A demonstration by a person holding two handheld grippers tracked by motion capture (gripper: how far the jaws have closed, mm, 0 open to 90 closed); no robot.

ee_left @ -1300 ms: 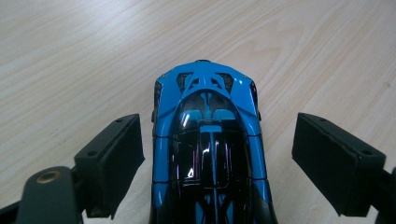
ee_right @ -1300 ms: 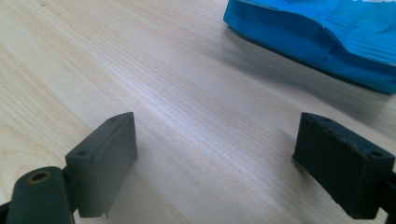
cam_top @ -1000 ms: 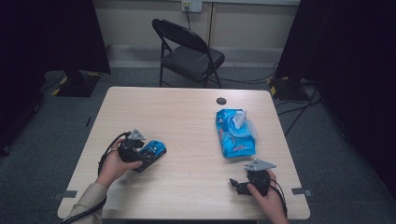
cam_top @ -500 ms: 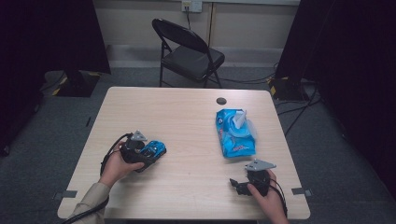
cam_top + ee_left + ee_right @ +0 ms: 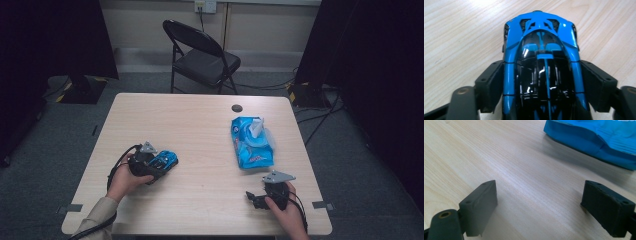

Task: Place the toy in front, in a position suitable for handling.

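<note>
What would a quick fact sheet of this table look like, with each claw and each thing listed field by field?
Left claw: shut on the toy car's sides
Toy car: blue and black, on the table's left part
Right claw: open, nothing between its jaws, low over the wood
Wipes packet: blue, a white wipe sticking up, on the table's right part
Table: light wood
Chair: black, folding, beyond the table

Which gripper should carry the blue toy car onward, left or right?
Left. The left gripper is already shut on the blue toy car, its fingers pressing both sides. The right gripper is open over bare table, beside the wipes pack.
</note>
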